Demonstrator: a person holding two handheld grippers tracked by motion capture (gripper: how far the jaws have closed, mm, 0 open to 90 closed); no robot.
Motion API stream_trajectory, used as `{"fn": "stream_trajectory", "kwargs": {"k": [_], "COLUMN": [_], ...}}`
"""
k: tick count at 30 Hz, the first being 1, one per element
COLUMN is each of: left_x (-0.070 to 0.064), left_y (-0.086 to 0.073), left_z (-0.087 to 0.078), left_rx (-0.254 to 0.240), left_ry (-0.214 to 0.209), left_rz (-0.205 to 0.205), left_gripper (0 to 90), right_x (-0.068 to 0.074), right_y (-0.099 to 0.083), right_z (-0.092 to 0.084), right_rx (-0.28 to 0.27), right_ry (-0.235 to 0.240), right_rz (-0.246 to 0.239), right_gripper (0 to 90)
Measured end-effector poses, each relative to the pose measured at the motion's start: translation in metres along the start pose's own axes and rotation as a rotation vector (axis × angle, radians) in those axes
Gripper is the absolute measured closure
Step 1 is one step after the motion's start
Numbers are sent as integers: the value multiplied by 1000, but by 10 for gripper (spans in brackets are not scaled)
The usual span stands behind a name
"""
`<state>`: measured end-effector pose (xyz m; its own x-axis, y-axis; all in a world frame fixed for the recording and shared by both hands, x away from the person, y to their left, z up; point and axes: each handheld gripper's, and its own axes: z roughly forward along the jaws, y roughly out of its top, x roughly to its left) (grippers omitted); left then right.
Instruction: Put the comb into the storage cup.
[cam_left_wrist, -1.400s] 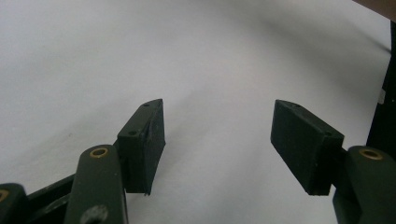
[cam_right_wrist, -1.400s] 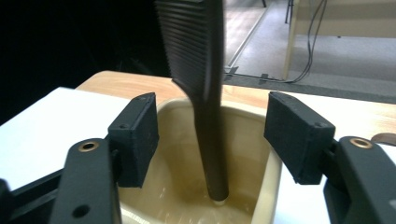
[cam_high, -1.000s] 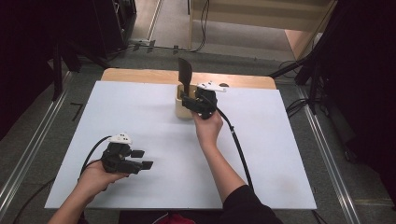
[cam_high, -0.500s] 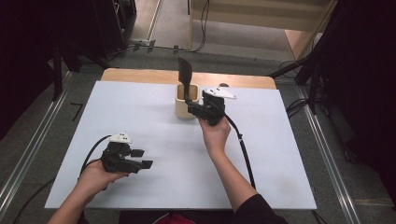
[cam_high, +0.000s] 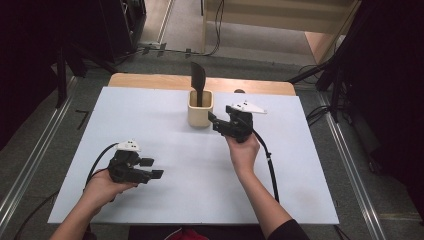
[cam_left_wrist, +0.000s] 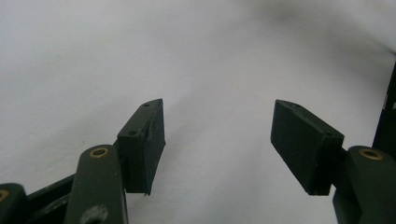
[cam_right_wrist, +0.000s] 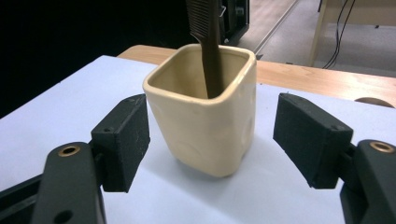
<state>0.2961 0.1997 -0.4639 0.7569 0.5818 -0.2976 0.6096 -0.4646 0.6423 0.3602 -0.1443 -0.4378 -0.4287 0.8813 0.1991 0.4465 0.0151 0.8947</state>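
Cream square ceramic cup (cam_right_wrist: 204, 109) holding our dark comb (cam_right_wrist: 207, 42): upright on white desk (cam_high: 165, 200), just beyond our right gripper (cam_high: 216, 122), fingers (cam_right_wrist: 122, 140) just widened, untouching. Left gripper (cam_high: 151, 168): wide, empty, well apart.

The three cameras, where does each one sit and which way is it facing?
High view: above the person's side, looking forward and down on the table; both forearms, left gripper and right gripper show.
Left gripper view: rides the left gripper, facing bare white tabletop between open jaws.
Right gripper view: rides the right gripper, facing the cream cup holding a dark comb.
Shared: high and right gripper views both show cup and comb.
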Motion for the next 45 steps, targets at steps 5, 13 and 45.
{"fn": "stream_trajectory", "kwargs": {"k": [5,13,45], "left_x": [0,1,3], "left_y": [1,1,-4], "left_z": [-1,-1,-4], "left_rx": [-2,-3,-23], "left_ry": [1,4,14], "left_rz": [2,-2,-14], "left_gripper": [364,364,350], "right_x": [-6,-12,-26], "right_y": [-3,-11,-50], "right_z": [-9,-19,-66], "right_rx": [38,54,179], "right_ry": [7,20,156], "right_rz": [-25,-66,-130], "right_gripper": [254,254,247]}}
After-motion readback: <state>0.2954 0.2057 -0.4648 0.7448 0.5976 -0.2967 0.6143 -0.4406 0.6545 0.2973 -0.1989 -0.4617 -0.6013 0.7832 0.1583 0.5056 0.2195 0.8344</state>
